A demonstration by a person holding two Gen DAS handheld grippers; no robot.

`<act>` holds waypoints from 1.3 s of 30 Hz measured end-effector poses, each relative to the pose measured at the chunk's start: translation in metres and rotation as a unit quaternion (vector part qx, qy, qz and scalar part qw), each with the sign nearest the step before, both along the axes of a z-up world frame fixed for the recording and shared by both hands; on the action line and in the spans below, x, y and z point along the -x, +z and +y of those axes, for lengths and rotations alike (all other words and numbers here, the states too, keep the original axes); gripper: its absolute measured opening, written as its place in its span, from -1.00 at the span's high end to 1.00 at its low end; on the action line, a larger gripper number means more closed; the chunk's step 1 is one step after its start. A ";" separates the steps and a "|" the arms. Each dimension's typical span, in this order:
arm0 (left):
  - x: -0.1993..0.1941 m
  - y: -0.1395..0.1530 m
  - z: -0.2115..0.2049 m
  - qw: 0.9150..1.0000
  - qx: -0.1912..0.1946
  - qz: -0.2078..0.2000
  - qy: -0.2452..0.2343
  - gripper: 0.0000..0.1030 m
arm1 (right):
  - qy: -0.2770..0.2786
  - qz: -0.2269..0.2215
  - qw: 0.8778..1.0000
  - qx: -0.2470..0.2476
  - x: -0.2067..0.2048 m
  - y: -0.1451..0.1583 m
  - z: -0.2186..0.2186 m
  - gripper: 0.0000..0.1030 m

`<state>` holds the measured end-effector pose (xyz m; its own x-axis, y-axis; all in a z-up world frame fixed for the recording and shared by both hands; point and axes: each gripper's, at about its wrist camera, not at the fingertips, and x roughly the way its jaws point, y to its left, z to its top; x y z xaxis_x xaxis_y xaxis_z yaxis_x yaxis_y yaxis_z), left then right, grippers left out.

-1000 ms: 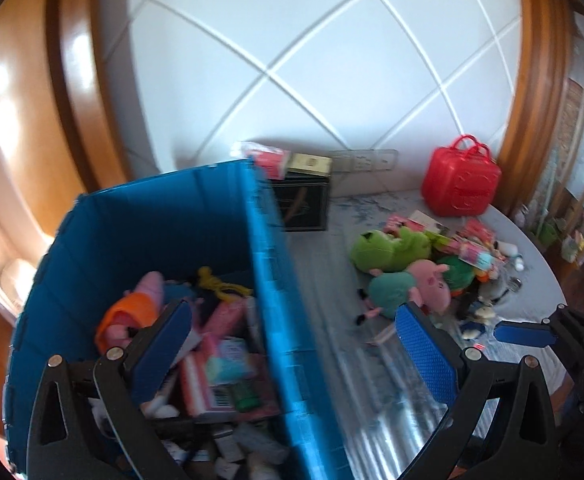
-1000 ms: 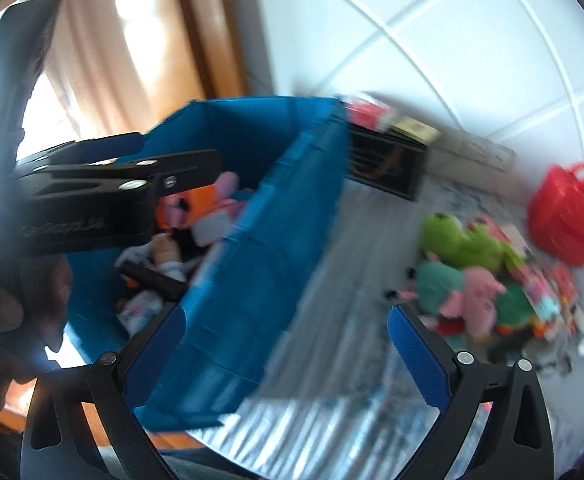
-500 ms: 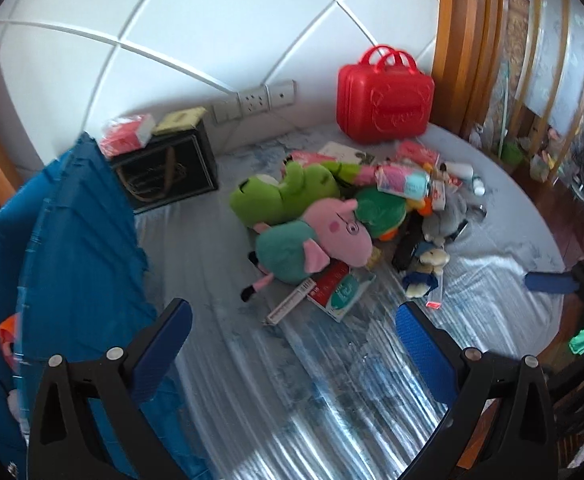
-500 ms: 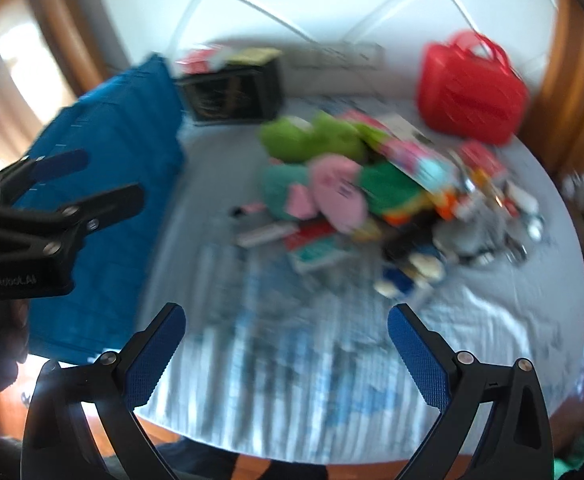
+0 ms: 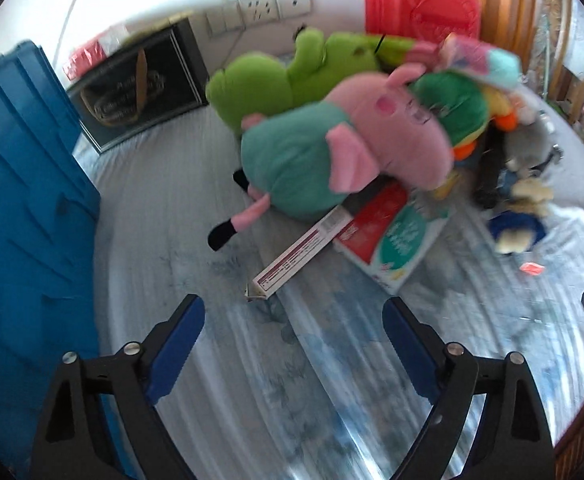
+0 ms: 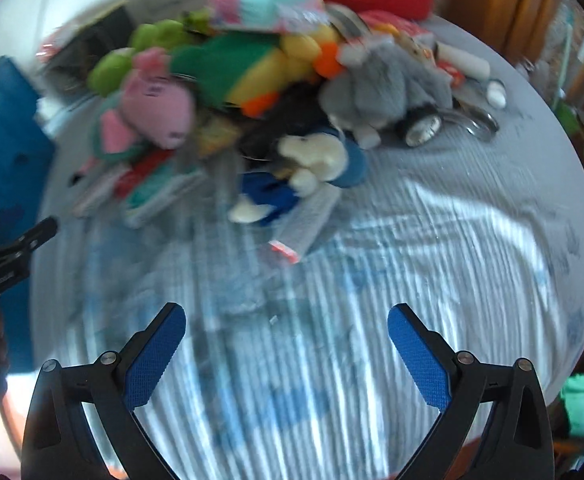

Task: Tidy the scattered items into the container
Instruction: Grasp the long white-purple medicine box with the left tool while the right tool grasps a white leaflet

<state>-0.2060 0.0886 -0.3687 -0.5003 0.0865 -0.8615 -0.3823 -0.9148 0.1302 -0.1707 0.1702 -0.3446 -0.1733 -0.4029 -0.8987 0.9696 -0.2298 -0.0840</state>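
Two hand-held grippers are in your hands: the left hand-held gripper (image 5: pixel 293 322) has its jaws spread but closing with nothing between them, and the right hand-held gripper (image 6: pixel 286 330) is spread wide and empty. Both hang over bare striped cloth on the counter (image 5: pixel 252 400). Just beyond your left one lies a long narrow carton (image 5: pixel 303 246), its far end under the pink pig plush (image 5: pixel 331 152). The toy pile (image 6: pixel 292 92) sits farther back. The blue container (image 5: pixel 20 184) stands at the left edge.

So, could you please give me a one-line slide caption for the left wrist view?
Left gripper, empty and closing, above the tablecloth before a pink pig plush, blue container alongside.
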 end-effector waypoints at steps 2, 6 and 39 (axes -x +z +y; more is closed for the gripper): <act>0.011 -0.012 0.001 1.000 -0.006 0.003 0.004 -0.77 | -0.006 0.018 1.000 0.000 0.004 -0.013 -0.012 -0.95; 0.029 -0.029 0.005 1.000 0.008 0.014 0.012 -0.77 | -0.021 0.024 0.999 -0.012 0.013 -0.035 -0.034 -0.56; -0.002 -0.058 0.046 0.998 -0.012 -0.052 -0.014 0.64 | -0.042 -0.019 0.997 -0.059 0.061 -0.029 -0.015 0.46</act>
<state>-0.2044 0.1350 -0.4269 -0.4047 0.1210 -0.9064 -0.4179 -0.9061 0.0656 -0.2315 0.1555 -0.3734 -0.1671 -0.2800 -0.9454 0.9501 -0.3020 -0.0785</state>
